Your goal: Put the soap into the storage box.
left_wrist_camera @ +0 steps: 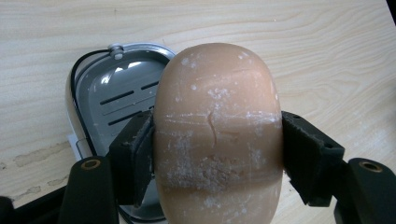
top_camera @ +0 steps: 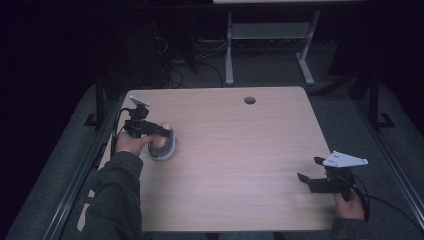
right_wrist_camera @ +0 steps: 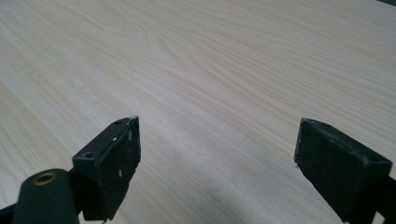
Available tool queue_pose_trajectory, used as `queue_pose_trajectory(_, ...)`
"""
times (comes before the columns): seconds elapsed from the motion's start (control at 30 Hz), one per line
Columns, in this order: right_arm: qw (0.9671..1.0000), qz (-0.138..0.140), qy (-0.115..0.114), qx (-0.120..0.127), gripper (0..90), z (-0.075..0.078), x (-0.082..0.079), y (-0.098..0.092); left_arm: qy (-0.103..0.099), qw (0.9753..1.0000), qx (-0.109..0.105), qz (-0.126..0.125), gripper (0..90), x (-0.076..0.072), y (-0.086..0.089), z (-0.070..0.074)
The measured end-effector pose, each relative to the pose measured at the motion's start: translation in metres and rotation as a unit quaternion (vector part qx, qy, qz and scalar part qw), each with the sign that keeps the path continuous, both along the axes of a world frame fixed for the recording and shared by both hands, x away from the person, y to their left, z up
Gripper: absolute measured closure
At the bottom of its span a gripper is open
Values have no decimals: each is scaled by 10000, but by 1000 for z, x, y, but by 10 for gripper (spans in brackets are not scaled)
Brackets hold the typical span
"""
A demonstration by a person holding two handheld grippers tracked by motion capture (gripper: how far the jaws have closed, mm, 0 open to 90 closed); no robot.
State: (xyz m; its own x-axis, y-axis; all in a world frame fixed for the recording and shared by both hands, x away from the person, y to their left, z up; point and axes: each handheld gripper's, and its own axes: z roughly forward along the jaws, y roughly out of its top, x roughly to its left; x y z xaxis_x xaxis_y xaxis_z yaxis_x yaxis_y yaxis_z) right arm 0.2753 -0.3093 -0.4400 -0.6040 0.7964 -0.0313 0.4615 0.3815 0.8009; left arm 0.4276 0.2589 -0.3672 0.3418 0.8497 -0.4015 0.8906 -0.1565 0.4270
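Two grippers are at work over the wooden table [top_camera: 240, 150], and only one has anything in it. The left gripper [left_wrist_camera: 217, 154] is clamped on a tan bar of soap [left_wrist_camera: 217, 135], its pads pressing the bar's two long sides about halfway along its length. The bar hangs just above and slightly beyond a grey soap dish [left_wrist_camera: 100, 100]. From the high view, soap and dish sit together right at the tip of that gripper [top_camera: 162, 135].

I'd guess the soap is firm and fairly dense for its size, dry by the look of the white powdery scuffs and a thin crack on its face. Rounded sides make it apt to squirt out if squeezed off-centre, so the present hold across the middle seems the sensible one; hard pressure might dent or split it along that crack.

The dish has a slotted draining insert and a dark rim, and what can be seen of the inside is empty; the bar hides the rest.

The right gripper [right_wrist_camera: 217, 158] hovers with jaws spread wide, nothing between them but bare tabletop below.
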Motion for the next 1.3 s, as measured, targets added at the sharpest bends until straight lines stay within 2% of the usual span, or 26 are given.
queue_pose_trajectory(0.27, 10000, 2, -13, 2, 140, 0, 0, 0, 28, 9999, 141, 46, 321, 2, -3, -5)
queue_pose_trajectory(0.43, 10000, 9, -15, 4, 140, 0, 0, 0, 131, 9996, 237, 63, 321, 2, -2, -11)
queue_pose_trajectory(1.3, 10000, 3, -7, 27, 140, 0, 0, -1, 175, 9977, 649, 90, 320, 6, -2, -21)
